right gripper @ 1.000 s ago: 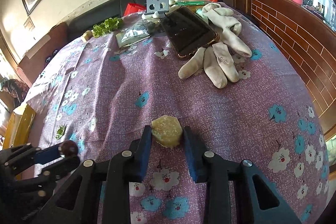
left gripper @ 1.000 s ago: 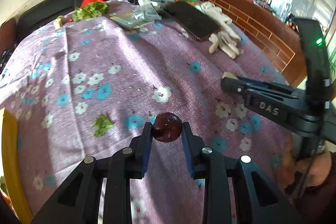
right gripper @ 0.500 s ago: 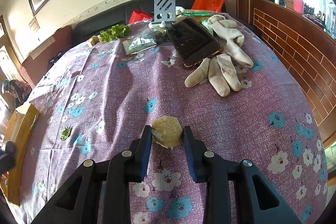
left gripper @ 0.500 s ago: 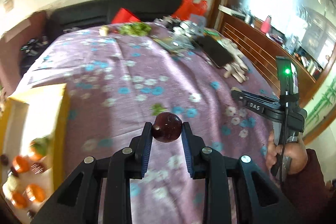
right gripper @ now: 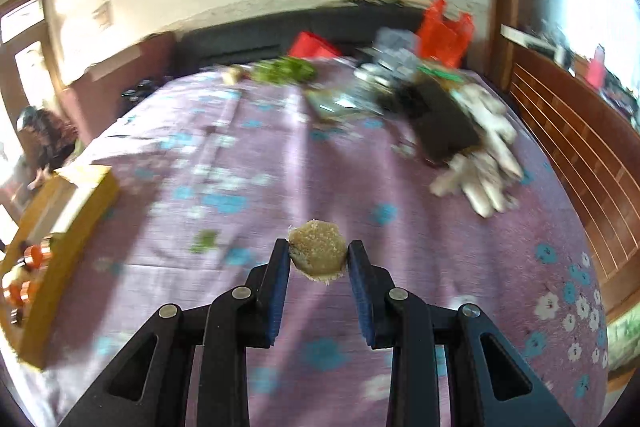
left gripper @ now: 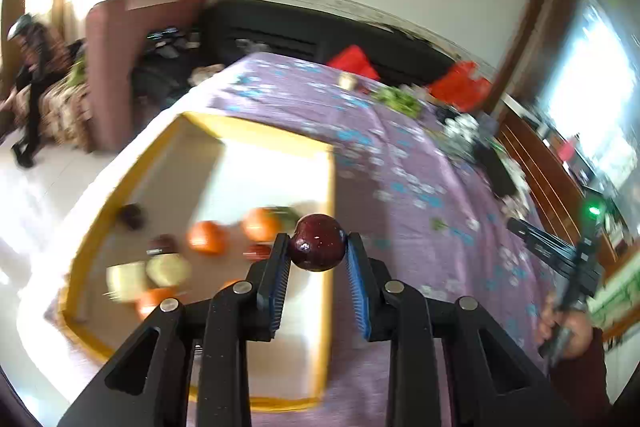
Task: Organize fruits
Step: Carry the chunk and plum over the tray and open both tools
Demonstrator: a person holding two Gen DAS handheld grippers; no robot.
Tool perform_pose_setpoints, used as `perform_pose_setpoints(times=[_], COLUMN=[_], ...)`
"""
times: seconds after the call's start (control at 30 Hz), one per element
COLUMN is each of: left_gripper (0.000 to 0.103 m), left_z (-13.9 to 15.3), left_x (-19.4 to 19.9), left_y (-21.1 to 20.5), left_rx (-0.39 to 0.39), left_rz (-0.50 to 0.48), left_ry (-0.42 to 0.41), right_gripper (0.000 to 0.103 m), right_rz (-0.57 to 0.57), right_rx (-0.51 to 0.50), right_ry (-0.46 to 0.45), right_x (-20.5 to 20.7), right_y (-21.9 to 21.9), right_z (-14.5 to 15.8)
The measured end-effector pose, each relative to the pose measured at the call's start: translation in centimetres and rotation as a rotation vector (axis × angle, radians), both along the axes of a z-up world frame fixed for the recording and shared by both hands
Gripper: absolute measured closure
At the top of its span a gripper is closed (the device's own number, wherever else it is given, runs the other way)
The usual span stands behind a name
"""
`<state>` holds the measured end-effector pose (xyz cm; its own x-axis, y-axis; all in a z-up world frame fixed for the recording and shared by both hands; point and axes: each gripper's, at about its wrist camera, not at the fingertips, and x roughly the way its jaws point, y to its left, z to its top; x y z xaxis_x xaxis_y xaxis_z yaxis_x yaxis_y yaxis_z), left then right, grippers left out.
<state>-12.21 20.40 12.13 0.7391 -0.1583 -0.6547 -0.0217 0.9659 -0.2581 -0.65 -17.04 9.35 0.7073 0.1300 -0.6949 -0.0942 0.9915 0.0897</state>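
My left gripper (left gripper: 318, 250) is shut on a dark red round fruit (left gripper: 318, 242) and holds it above the right edge of a yellow-rimmed box (left gripper: 330, 211). The box holds several fruits: oranges (left gripper: 208, 237), pale cut pieces (left gripper: 168, 269) and a dark fruit (left gripper: 131, 215). My right gripper (right gripper: 318, 259) is shut on a tan hexagonal fruit piece (right gripper: 318, 254) above the purple flowered tablecloth (right gripper: 260, 187). The box also shows at the far left of the right wrist view (right gripper: 72, 215). The right gripper shows at the right of the left wrist view (left gripper: 560, 259).
At the table's far end lie a dark phone (right gripper: 444, 123), white gloves (right gripper: 488, 163), green leaves (right gripper: 286, 70), a red bag (right gripper: 444, 35) and packets. A small green leaf scrap (right gripper: 205, 239) lies on the cloth. A wooden bench (right gripper: 568, 147) runs along the right. A person (left gripper: 36, 75) is at far left.
My left gripper has swung left with the dark red fruit, from over the cloth to over the box. My right gripper has turned left with its piece, bringing the box into its view.
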Motion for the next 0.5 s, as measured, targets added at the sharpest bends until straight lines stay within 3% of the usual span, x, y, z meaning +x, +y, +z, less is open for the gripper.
perform_pose_setpoints(times=[0.27, 0.5], left_gripper=[0.076, 0.076], left_z=[-1.7, -4.3], left_x=[-1.7, -2.0], left_y=[6.9, 8.9], left_rx=[-0.039, 0.008], left_rz=[0.149, 0.202], left_ry=[0.044, 0.097], right_gripper=[0.070, 0.070], right_rz=[0.223, 0.436], right_rx=[0.008, 0.031], right_ry=[-0.077, -0.028], right_x=[-2.2, -3.8], right_y=[10.4, 20.1], right_z=[4.9, 4.6])
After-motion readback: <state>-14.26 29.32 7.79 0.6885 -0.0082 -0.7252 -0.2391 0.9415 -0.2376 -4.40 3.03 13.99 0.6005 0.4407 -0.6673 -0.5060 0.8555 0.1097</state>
